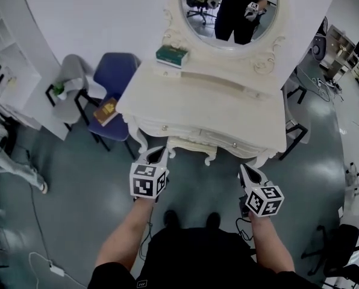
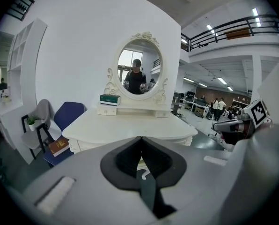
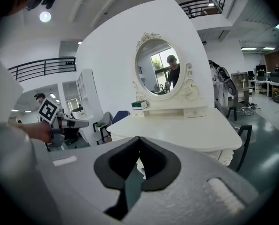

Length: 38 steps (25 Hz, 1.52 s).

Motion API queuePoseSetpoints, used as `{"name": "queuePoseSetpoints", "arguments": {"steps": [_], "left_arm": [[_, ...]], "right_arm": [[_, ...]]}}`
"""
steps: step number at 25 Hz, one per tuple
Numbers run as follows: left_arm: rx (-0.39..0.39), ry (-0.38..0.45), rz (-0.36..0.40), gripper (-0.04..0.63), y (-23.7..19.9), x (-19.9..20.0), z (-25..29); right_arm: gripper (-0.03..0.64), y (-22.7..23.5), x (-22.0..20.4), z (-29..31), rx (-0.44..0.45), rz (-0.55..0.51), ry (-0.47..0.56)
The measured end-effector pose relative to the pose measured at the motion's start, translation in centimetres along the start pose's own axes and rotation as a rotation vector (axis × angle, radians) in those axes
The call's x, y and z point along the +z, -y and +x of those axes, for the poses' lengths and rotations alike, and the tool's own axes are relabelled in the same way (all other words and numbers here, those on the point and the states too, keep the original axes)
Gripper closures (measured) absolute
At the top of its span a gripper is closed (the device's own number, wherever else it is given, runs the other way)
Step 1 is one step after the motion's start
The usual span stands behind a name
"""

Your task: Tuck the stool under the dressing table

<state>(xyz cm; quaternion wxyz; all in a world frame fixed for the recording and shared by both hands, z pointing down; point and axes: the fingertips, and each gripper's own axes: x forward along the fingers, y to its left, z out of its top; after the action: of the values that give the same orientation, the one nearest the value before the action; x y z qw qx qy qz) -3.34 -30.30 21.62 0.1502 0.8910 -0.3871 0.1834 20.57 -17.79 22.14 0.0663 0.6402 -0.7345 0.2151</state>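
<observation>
Stool: the cream, carved stool sits under the front edge of the dressing table. From the head view only its front rim and two curled legs show; the tabletop covers the rest.
Dressing table: cream-white, with a scalloped front and small drawer knobs. The top is bare up to a raised shelf at the rear, and the table backs onto a white wall.
Left gripper: the left gripper is held in front of the table's left front corner, clear of the stool. Its tip points towards the table. In its own view the dark pads meet at the tip with nothing between them.
Right gripper: the right gripper is held in front of the table's right front corner, also touching nothing. Its jaws are pressed together and empty (confirmed in its own view, tip at).
Mirror: an oval mirror in a carved frame rises from the rear shelf. A standing person is reflected in it.
Shelf item: a green box lies at the shelf's left end.
Left of table: a blue chair stands just beside the table with a book on its seat. A grey chair stands beyond it.
Operator: two dark shoes stand on the glossy grey floor, between the two grippers and a little back from the stool.
</observation>
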Motion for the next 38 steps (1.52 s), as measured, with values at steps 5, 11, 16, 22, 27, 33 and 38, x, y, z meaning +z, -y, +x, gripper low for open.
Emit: {"name": "queuePoseSetpoints", "arguments": {"steps": [5,11,16,22,27,33,38], "left_arm": [[-0.006,0.044,-0.013,0.578,6.6,2.2,0.3],[0.035,0.071,-0.013,0.578,11.4,3.1,0.1],[0.062,0.118,0.004,0.578,12.6,5.1,-1.0],[0.075,0.18,0.052,0.578,11.5,8.9,-3.2],[0.087,0.242,0.06,0.578,9.2,10.6,-5.5],[0.06,0.256,0.11,0.578,7.1,12.5,-5.2],[0.073,0.278,0.071,0.578,5.4,12.9,-5.0]], "right_arm": [[0.615,3.3,2.8,-3.4,0.057,-0.02,0.069],[0.615,6.2,5.2,-5.9,0.136,-0.037,0.111],[0.615,6.8,8.5,-7.2,0.167,-0.085,0.166],[0.615,4.5,13.4,-7.0,0.203,-0.159,0.241],[0.615,1.3,16.7,-5.6,0.232,-0.148,0.323],[0.615,0.2,16.6,-5.3,0.189,-0.159,0.342],[0.615,0.1,15.7,-4.8,0.168,-0.157,0.32]]}}
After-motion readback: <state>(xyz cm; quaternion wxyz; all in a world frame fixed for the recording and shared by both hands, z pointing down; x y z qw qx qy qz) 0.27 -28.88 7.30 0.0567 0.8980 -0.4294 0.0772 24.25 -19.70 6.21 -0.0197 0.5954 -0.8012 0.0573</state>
